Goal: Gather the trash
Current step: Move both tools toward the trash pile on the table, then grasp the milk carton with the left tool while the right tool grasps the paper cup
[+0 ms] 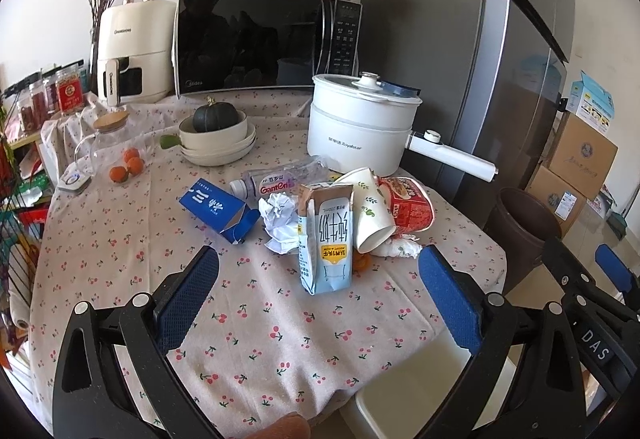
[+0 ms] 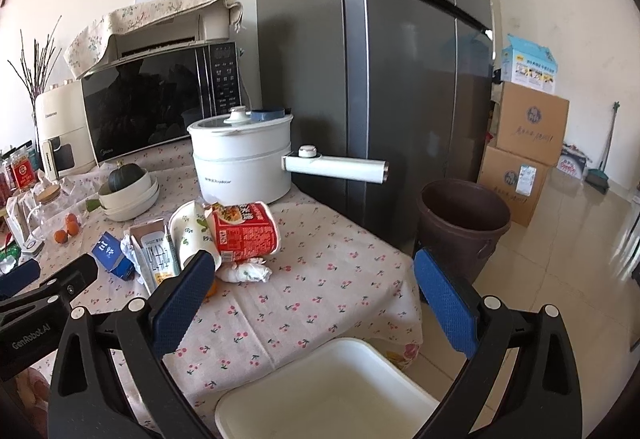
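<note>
A heap of trash lies mid-table: an upright milk carton (image 1: 326, 239) (image 2: 158, 257), a crumpled paper ball (image 1: 280, 219), a blue box (image 1: 218, 209) (image 2: 110, 251), a crushed plastic bottle (image 1: 280, 179), a tipped paper cup (image 1: 370, 211) (image 2: 192, 233), a red noodle cup (image 1: 410, 207) (image 2: 244, 229) and a white wad (image 1: 400, 249) (image 2: 246, 273). My left gripper (image 1: 320, 303) is open, short of the carton. My right gripper (image 2: 312, 303) is open over the table's right corner, holding nothing. A brown waste bin (image 2: 462, 223) (image 1: 520, 227) stands on the floor right of the table.
A white electric pot (image 1: 360, 127) (image 2: 244, 159) with a long handle, stacked bowls holding a dark squash (image 1: 218, 135), a glass jug (image 1: 108, 143), small oranges (image 1: 128, 167), microwave (image 1: 264, 39) and air fryer fill the table's back. A white stool (image 2: 328, 391) stands below. Fridge (image 2: 380, 79) and cardboard boxes (image 2: 524, 155) are right.
</note>
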Motion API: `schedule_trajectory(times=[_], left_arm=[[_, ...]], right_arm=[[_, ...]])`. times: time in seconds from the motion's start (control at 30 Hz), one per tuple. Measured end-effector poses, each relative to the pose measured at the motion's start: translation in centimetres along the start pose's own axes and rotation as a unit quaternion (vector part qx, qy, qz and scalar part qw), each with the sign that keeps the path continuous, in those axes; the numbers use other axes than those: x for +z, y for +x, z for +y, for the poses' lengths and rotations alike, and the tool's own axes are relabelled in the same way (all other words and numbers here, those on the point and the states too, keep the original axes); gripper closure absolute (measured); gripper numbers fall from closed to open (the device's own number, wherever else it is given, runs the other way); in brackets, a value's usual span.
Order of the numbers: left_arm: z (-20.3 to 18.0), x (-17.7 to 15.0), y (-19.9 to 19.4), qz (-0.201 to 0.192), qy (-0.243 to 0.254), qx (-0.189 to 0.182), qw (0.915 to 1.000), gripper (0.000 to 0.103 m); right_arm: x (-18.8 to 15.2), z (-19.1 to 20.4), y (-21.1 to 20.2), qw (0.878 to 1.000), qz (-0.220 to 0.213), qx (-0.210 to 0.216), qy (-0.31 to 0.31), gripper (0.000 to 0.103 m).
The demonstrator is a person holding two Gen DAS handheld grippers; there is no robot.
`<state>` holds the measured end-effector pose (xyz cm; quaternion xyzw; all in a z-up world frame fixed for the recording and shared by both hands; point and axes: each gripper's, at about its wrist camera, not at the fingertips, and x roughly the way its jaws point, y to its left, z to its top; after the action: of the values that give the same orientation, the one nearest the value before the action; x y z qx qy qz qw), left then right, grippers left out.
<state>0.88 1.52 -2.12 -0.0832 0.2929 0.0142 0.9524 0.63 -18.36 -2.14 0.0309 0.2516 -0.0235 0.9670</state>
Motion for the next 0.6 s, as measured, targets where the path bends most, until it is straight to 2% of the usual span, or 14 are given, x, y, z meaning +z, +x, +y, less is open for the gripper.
schedule_trajectory(times=[0.13, 0.2, 0.33, 0.4, 0.5, 0.6], left_arm=[[0.9, 0.7, 0.4, -0.011, 0.014, 0.023, 0.9996, 0.007], [1.7, 1.5, 0.9, -0.008, 0.009, 0.027, 0.9996, 0.007], [4.0, 3.8, 1.8, 0.005, -0.012, 0.030, 0.9995, 0.007], [5.3, 5.1, 2.3, 0.005, -0.031, 0.028, 0.9991, 0.007], [7.1, 7.0, 3.2, 0.012, -0.062, 0.016, 0.9979, 0.007], [7.9, 8.3, 4.8, 0.033, -0.073, -0.020, 0.9966, 0.007]], right_arm=[[0.9, 0.2, 1.2, 0.999, 0.033, 0.023, 0.013, 0.006], [1.5, 0.4, 1.7, 0.999, 0.038, 0.032, 0.014, 0.006], [3.5, 0.5, 3.0, 0.994, 0.075, 0.068, 0.032, 0.006], [4.6, 0.8, 3.6, 0.994, 0.080, 0.066, 0.021, 0.007], [6.0, 0.9, 4.8, 0.994, 0.092, 0.061, 0.015, 0.007], [6.4, 0.3, 6.4, 0.992, 0.102, 0.062, 0.032, 0.007]])
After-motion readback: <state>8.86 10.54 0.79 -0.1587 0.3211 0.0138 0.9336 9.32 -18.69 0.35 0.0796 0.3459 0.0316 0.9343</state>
